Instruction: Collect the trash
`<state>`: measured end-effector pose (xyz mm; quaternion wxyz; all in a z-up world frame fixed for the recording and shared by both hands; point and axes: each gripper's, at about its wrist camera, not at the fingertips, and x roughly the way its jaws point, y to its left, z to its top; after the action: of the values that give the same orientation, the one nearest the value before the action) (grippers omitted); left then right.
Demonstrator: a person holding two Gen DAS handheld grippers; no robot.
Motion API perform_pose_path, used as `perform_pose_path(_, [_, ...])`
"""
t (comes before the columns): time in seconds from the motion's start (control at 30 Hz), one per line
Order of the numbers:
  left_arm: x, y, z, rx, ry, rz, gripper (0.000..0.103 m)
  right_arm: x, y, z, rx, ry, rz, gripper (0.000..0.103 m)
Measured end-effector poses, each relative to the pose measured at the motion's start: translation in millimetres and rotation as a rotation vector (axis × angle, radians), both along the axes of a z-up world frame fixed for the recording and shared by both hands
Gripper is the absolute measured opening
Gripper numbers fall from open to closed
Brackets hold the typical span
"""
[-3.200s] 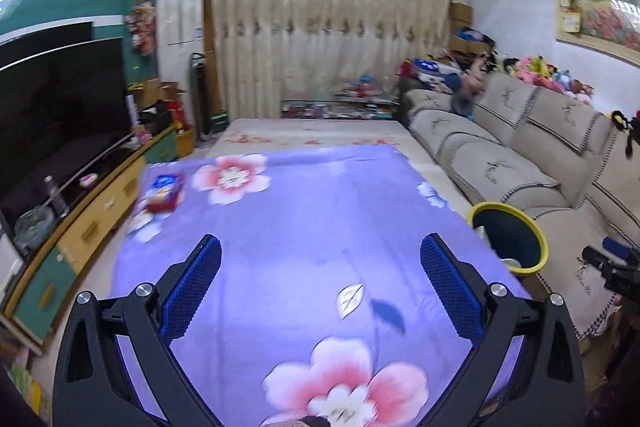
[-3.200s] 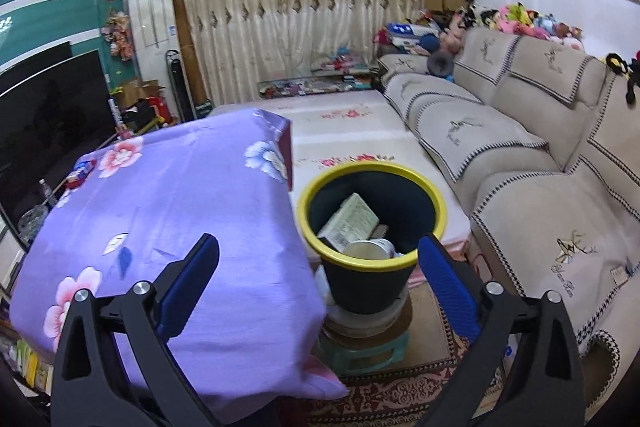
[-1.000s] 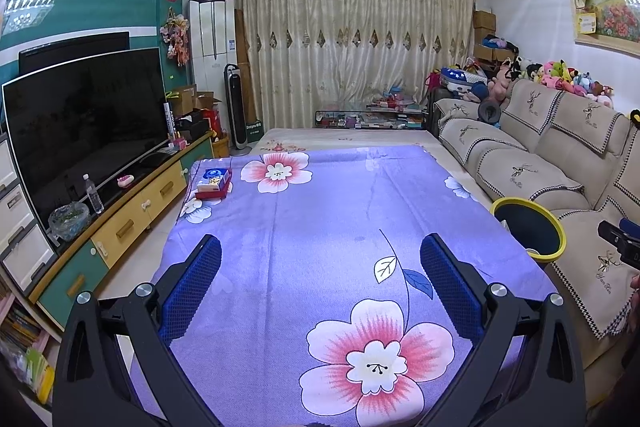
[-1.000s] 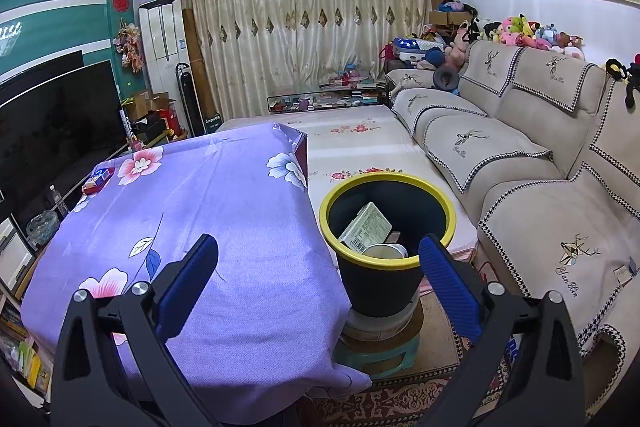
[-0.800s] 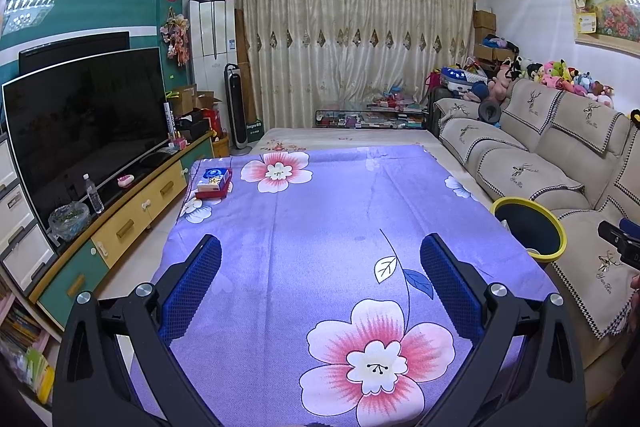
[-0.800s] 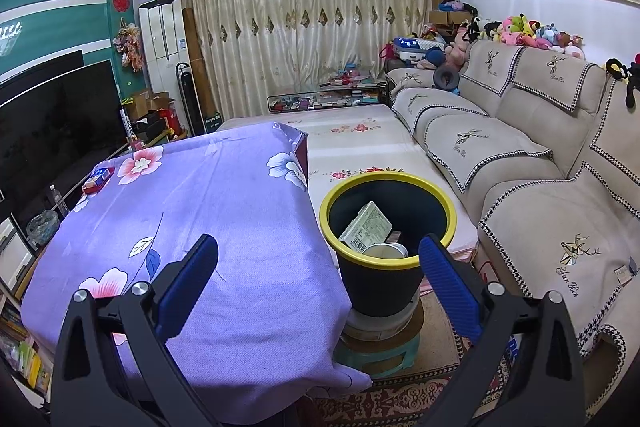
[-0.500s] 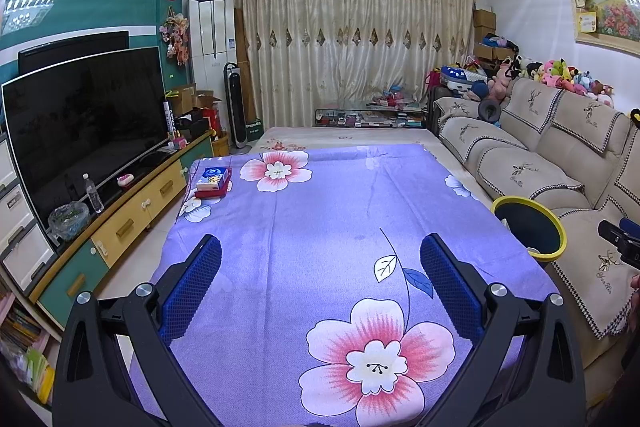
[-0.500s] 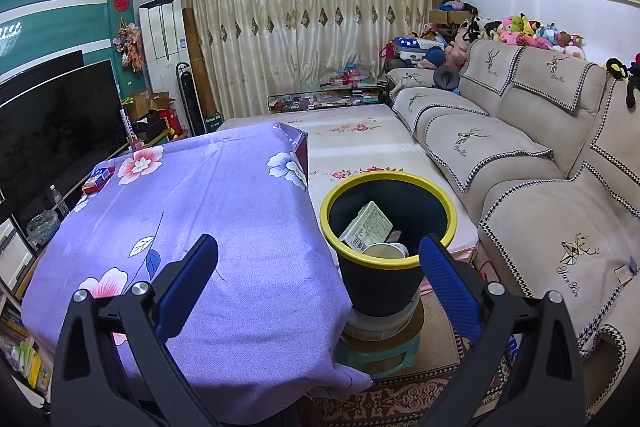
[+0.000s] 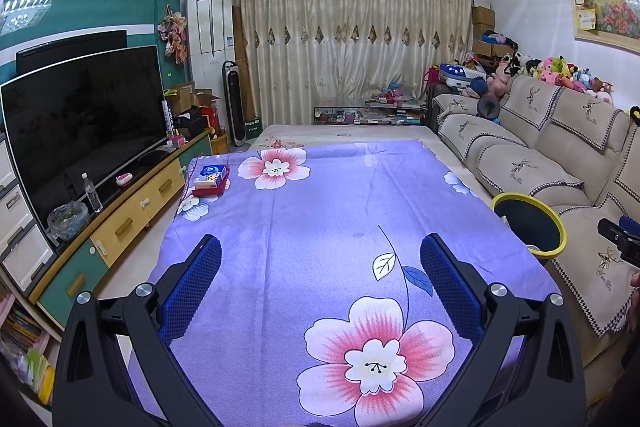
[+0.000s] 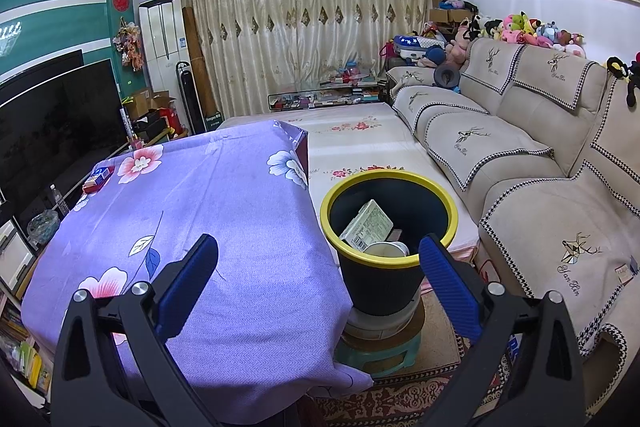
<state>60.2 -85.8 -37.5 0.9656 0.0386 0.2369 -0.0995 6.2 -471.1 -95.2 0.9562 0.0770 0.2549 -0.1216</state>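
A dark bin with a yellow rim (image 10: 390,227) stands on a small stool at the table's right side; it also shows in the left wrist view (image 9: 528,223). Inside it lie a white printed carton (image 10: 366,227) and a white cup (image 10: 386,249). My left gripper (image 9: 320,255) is open and empty above the near end of the purple flowered tablecloth (image 9: 320,211). My right gripper (image 10: 318,255) is open and empty, held above the table's right edge and the bin. A blue and red box (image 9: 211,179) lies at the table's far left corner.
A beige sofa (image 10: 520,155) runs along the right, close behind the bin. A TV (image 9: 80,123) on a low cabinet (image 9: 132,211) stands to the left. The right gripper's body (image 9: 620,241) shows at the left view's right edge. A patterned rug (image 10: 400,399) lies under the stool.
Over three seconds both grippers drew back and rose, so more of the table shows. In the last second nothing has moved.
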Motion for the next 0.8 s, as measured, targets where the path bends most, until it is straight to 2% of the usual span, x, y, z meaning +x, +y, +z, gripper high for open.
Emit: perform_pose_path(0.8, [4.5, -2.6, -5.4, -0.012, 0.026, -0.015, 0.098, 0.7, 0.1, 0.9, 0.002, 0.004, 0.001, 0.096])
